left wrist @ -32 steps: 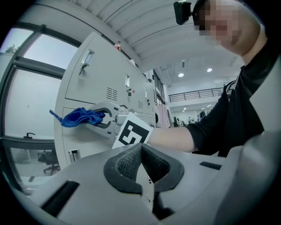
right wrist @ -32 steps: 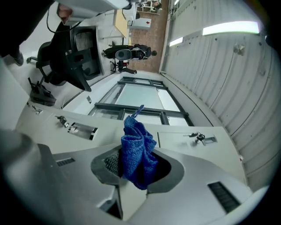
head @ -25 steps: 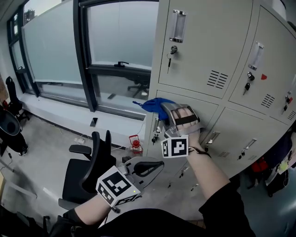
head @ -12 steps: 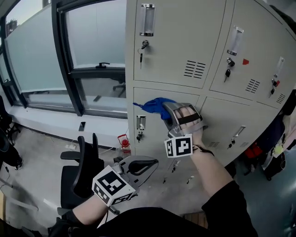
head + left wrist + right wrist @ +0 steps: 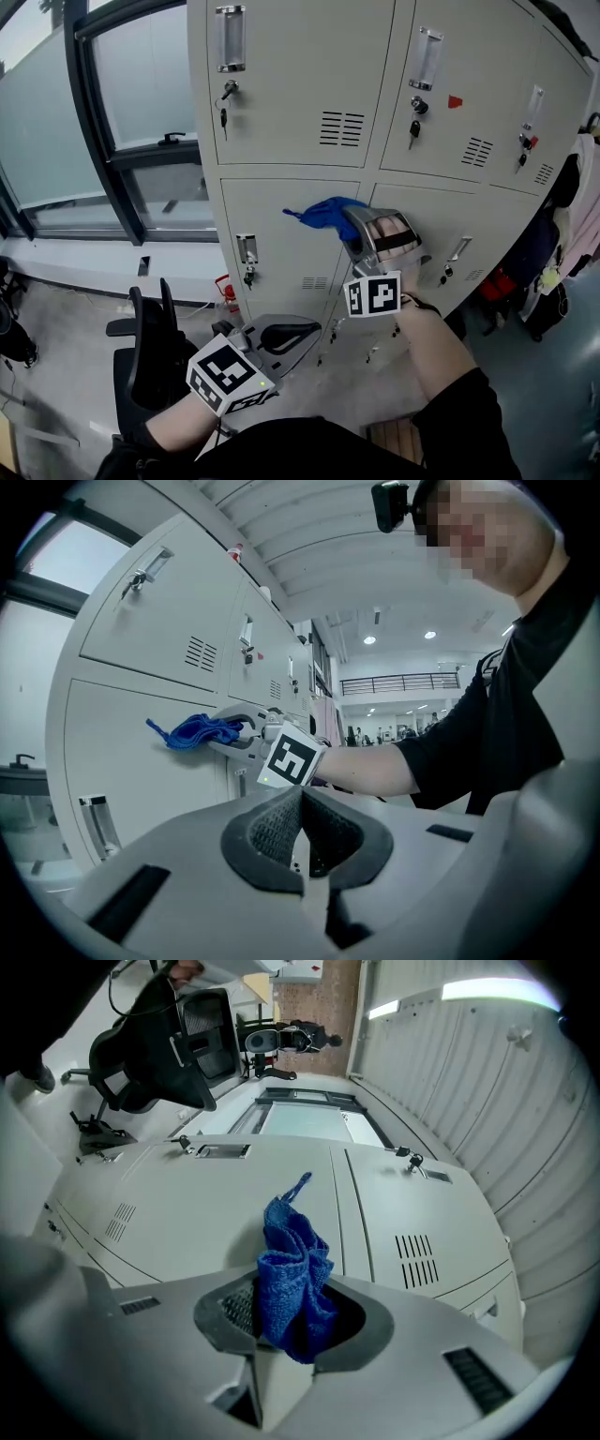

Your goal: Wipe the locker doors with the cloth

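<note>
The head view looks steeply down at the locker doors [image 5: 281, 56], the left gripper view looks up at them from lower and farther back, the right gripper view sits close, and all share the cloth [image 5: 323, 214].

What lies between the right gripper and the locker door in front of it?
The blue cloth, clamped in the right gripper, bunches out toward the locker door; the right gripper view shows it.
</note>
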### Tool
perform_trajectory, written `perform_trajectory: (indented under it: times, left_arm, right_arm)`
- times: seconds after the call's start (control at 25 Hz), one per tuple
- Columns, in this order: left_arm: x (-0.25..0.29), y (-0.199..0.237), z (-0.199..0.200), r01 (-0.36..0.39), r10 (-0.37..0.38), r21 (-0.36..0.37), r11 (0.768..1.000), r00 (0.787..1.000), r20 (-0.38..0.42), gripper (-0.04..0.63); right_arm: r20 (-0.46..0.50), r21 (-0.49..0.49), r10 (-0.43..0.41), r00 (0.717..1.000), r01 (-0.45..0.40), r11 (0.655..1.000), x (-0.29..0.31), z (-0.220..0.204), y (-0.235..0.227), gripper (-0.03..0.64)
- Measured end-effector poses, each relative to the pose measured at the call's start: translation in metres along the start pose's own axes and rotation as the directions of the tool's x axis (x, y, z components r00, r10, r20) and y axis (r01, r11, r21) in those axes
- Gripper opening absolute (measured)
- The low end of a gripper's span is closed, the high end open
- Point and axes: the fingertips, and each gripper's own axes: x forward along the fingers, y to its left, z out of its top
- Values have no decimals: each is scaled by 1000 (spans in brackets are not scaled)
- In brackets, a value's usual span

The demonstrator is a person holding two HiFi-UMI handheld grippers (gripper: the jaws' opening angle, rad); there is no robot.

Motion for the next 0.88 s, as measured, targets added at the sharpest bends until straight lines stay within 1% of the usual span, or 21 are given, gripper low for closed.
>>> perform_trajectory:
  times: [0.12,0.2,0.32,0.44,0.56,0.72,0.88]
  left_arm:
    - [4,-2,-1,6,-6,-5,1000,1000,1,8]
    - [1,-1,-1,-2,2,-7,1000,1000,4,8]
    - [-12,4,-4,-34,34,-12,999,999,5,8]
    - [-31,11,-8,-83,83,-19,996,997,6,8]
    - [-53,16,-12,-128,128,-28,991,992,4,8]
    - [-79,20,-21,-169,169,-50,984,986,1,8]
    - [-94,23,-26,-185,185,-58,981,983,-4,8]
  right_arm:
    - [-4,2,4,1000,-4,1000,-3,-1,0,102]
    - [23,5,-1,1000,1,1000,-2,13,-2,101]
    - [105,0,-4,994,4,1000,4,58,-1,101]
    - [189,-8,8,982,-7,1000,15,109,6,101]
    - [238,-14,21,971,-18,1000,30,149,11,101]
    - [251,-16,31,967,-27,999,52,179,9,102]
    - [245,-24,40,969,-35,999,66,189,11,101]
